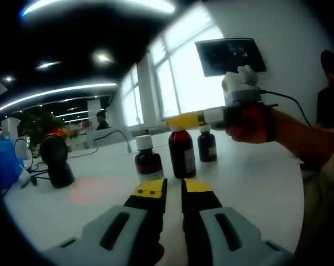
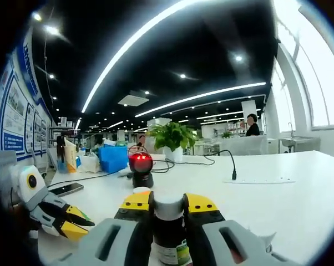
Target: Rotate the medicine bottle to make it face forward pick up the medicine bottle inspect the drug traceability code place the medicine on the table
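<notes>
Yellow-tipped right tongs [image 2: 168, 204] clamp medicine bottle [image 2: 170, 233] (white cap).

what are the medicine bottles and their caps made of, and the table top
The medicine bottles look like dark amber glass or plastic; the pictures cannot settle which. They are glossy and see-through reddish brown, with paper-like labels. Their caps seem matte white plastic. The table top looks like smooth white laminate with a faint sheen.
</notes>
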